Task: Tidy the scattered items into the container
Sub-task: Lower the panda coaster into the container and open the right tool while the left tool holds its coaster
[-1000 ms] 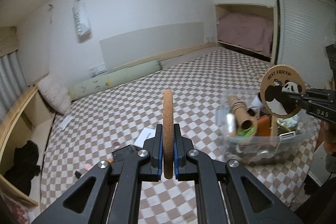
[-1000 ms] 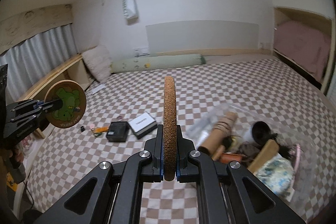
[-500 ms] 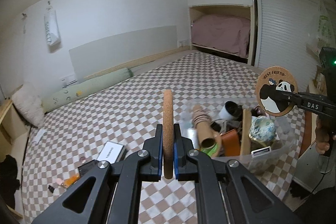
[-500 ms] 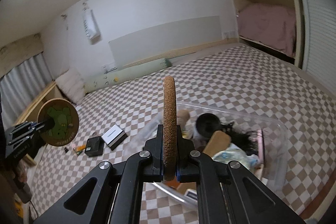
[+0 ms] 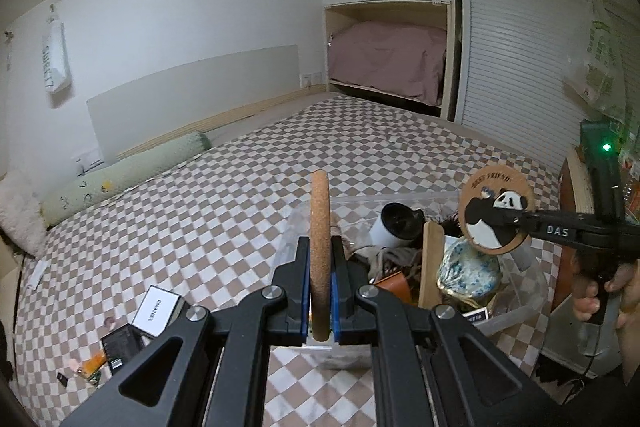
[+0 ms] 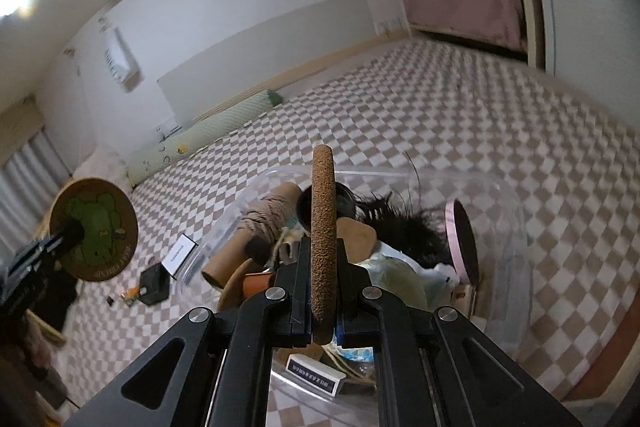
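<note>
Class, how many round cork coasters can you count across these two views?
2. The panda coaster is clamped in the right tongs above the clear bin; the green bear coaster is clamped in the left tongs. Others may be hidden in the bin.

Your checkered bed [image 5: 248, 195] carries the clear container [image 5: 534, 283] near its right edge. Toward the left edge you have a white box [image 5: 155, 309], a black box [image 5: 122, 341] and small bits [image 5: 86, 373]; a green bolster [image 5: 124, 171] lies along the far edge.

"CHANEL" on white box [image 5: 155, 309], "BEST FRIEND" on panda coaster [image 5: 496, 213] (upside down), "DAS" on right hand-held gripper [image 5: 505, 220].
</note>
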Demonstrator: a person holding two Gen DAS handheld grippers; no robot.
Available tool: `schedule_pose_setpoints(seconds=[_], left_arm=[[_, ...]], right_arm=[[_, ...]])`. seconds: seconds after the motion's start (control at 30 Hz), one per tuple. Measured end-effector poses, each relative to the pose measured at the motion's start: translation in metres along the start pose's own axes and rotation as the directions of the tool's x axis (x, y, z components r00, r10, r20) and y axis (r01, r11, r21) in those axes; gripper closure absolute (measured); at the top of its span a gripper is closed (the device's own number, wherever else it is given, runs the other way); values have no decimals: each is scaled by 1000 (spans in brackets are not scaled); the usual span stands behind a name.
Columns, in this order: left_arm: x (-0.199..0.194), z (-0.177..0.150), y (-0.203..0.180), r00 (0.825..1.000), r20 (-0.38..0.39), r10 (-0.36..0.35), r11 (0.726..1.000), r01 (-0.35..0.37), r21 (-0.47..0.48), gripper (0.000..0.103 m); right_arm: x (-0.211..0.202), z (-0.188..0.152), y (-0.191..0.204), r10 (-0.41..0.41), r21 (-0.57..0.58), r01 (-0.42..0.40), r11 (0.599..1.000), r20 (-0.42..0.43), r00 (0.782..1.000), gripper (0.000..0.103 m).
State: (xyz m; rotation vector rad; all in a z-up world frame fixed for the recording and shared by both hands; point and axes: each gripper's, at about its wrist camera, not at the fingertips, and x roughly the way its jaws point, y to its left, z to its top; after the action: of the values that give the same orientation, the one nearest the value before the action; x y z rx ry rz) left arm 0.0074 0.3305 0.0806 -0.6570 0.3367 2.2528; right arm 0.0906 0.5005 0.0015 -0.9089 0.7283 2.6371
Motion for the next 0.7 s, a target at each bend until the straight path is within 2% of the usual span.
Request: schedule_pose_setpoints(seconds=[0.17,0.33,0.47,0.57,0.67,0.7], left_arm=[[16,2,-9,1000,-8,-24,1000,24,-1,95],[31,6,-15,999,-19,-43,999,43,-13,95],[42,10,-19,999,-24,-47,999,47,-16,95],[50,13,-23,998,-31,-46,999,46,-9,95],[58,15,-27,998,-37,-48,999,48,-6,95],[61,15,-28,998,-39,-49,999,49,-5,95]], right_arm=[[18,-1,-18,3,70,0,998,-48,999,95],[30,-10,-21,27,65,-20,998,-102,994,95],[30,-14,-24,52,68,-45,997,-98,994,95],[28,-14,-27,27,58,-23,998,-78,997,94],[24,-13,-27,8,44,-5,999,-63,998,85],[23,-13,-27,2,40,1,999,-58,998,61]])
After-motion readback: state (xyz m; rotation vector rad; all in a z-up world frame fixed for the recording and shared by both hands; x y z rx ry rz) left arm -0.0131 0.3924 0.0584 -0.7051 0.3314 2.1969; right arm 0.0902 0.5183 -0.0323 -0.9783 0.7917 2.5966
